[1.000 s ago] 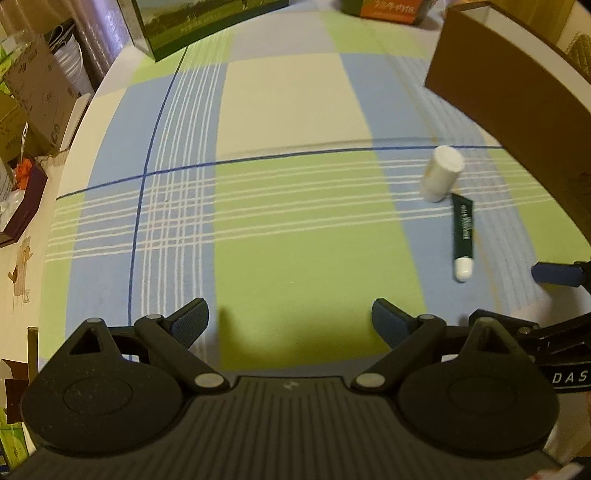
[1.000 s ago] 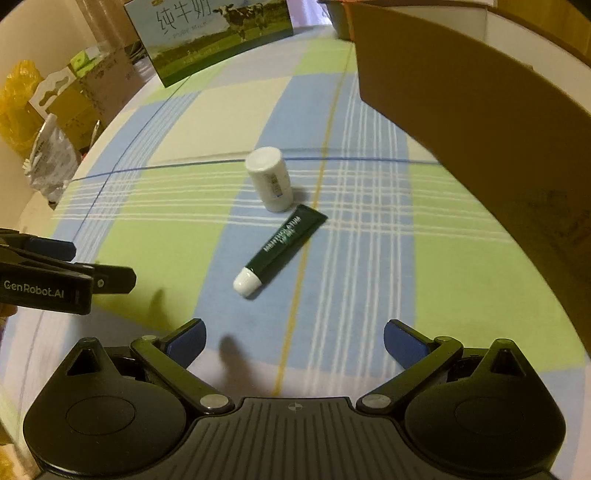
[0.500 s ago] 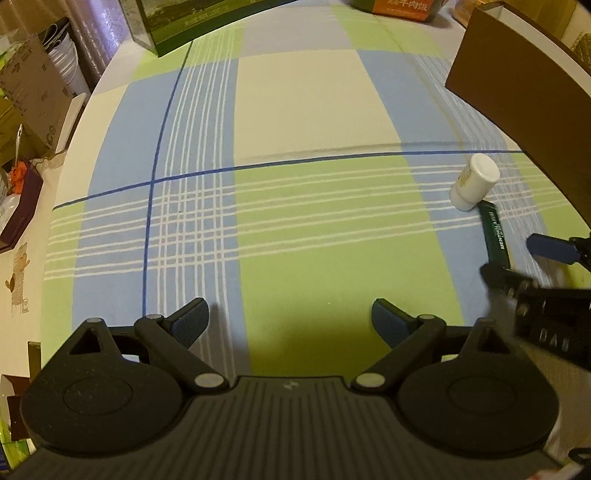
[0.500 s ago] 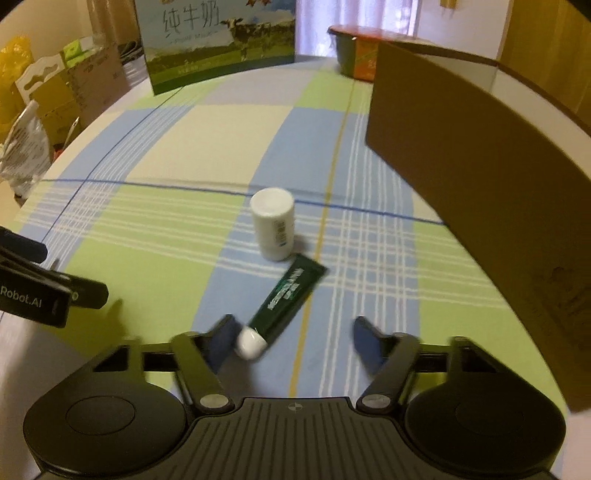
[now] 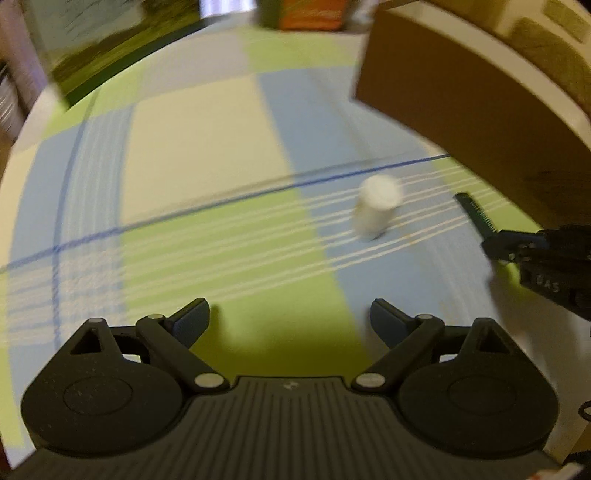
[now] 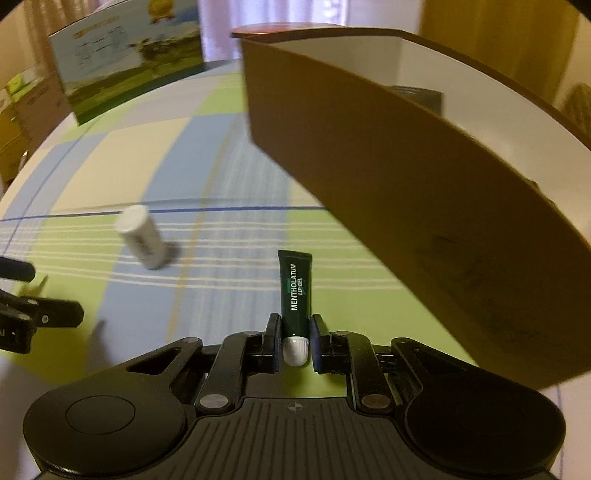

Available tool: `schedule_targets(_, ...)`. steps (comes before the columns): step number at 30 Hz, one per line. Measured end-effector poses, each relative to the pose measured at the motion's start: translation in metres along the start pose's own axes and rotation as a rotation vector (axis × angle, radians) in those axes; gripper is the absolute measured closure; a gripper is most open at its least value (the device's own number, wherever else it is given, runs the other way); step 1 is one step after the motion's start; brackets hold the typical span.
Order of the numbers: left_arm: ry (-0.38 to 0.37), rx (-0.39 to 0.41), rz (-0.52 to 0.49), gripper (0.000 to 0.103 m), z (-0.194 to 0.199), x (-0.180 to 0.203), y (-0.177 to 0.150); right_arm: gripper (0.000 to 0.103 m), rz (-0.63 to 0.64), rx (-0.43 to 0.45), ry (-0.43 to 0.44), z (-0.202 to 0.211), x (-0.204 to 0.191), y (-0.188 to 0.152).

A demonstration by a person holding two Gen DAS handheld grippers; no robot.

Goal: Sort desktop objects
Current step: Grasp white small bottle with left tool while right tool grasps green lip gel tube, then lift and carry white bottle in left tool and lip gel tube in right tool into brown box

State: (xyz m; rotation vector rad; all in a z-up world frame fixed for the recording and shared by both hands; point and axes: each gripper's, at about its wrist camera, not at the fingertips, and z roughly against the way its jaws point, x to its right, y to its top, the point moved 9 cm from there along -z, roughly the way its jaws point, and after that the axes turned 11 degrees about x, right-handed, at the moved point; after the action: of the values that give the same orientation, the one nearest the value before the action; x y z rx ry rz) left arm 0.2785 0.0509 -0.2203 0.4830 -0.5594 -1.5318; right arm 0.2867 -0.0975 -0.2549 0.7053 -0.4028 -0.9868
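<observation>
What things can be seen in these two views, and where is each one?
lip gel tube: 1, dark green with white cap, clamped near the cap, raised off the cloth
bottle: 1, white, standing on the cloth
cardboard box: 1, brown, open, on the right
checked tablecloth: 1, green, blue, cream
milk carton: 1, green and blue, at the far edge
orange container: 1, far edge, blurred
left gripper: 1, black, open
right gripper: 1, black, shut on the tube

Dark green lip gel tube (image 6: 295, 291), white bottle (image 6: 142, 238), green-blue-cream plaid tablecloth (image 6: 229, 177).
</observation>
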Motion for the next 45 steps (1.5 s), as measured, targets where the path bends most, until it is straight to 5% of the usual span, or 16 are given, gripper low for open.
schedule_targets(12, -0.083, 0.15, -0.128, 0.034, -0.03, 0.049, 0.054, 0.09, -0.045, 0.0, -0.028, 0.021, 0.034, -0.013)
schedule_targets(17, -0.083, 0.105, -0.124, 0.081, -0.039, 0.053, 0.046, 0.089, -0.065, 0.004, -0.008, 0.023, 0.039, -0.014)
schedule_targets(21, -0.072, 0.106, -0.081, 0.081, -0.034, 0.049, 0.041, 0.072, -0.077, 0.005, 0.027, 0.023, 0.038, -0.013)
schedule_targets(23, -0.061, 0.109, -0.074, 0.081, -0.029, 0.046, 0.039, 0.051, -0.065, 0.001, 0.016, 0.021, 0.038, -0.012)
schedule_targets(28, -0.049, 0.11, -0.048, 0.081, -0.012, 0.042, 0.033, 0.05, 0.0, 0.015, 0.001, 0.014, 0.036, -0.01)
schedule_targets(37, -0.035, 0.076, -0.022, 0.081, 0.016, 0.049, 0.004, 0.054, 0.036, 0.018, 0.017, 0.007, 0.033, -0.006)
schedule_targets(45, -0.029, 0.058, -0.024, 0.081, 0.024, 0.059, -0.011, 0.089, 0.102, 0.011, 0.071, 0.016, 0.023, -0.011)
